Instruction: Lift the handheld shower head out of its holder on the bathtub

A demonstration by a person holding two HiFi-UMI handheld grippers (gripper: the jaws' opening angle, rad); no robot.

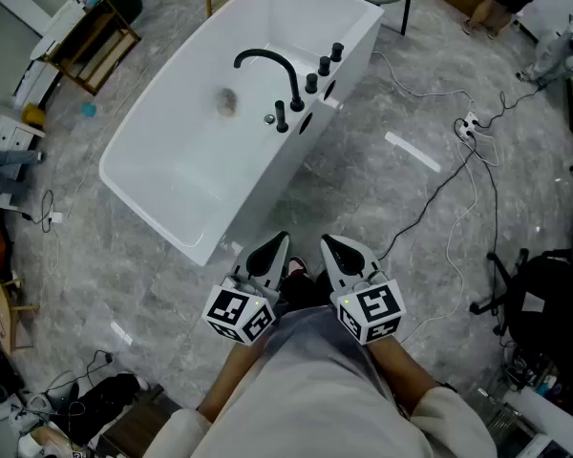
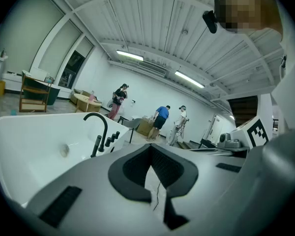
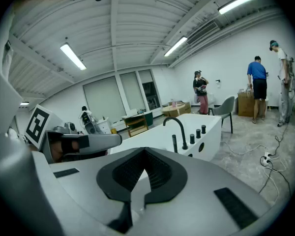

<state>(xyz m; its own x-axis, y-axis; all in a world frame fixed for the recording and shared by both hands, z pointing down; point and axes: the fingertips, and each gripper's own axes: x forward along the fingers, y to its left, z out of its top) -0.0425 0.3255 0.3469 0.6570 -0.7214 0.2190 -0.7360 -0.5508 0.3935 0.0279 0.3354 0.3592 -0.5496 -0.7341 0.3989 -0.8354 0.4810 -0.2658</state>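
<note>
The left tool (image 1: 278,243) and right tool (image 1: 330,247) are sitting pinched shut, empty, well apart from the bathtub (image 1: 172,160); the handheld shower head (image 1: 281,115) is standing upright in its holder beside the faucet (image 1: 267,59); I'm judging one tool needs opening wide, then closing around the slim handle before lifting straight up.

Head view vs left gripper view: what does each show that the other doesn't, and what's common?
Head view only: the white power strip with its cables on the floor, a black office chair, and the tub's whole outline from above.

Left gripper view only: the ceiling with its strip lights.

Both: the white bathtub, its black curved spout, the handheld shower head standing upright on the rim beside it, and the left gripper, jaws together and empty.
</note>
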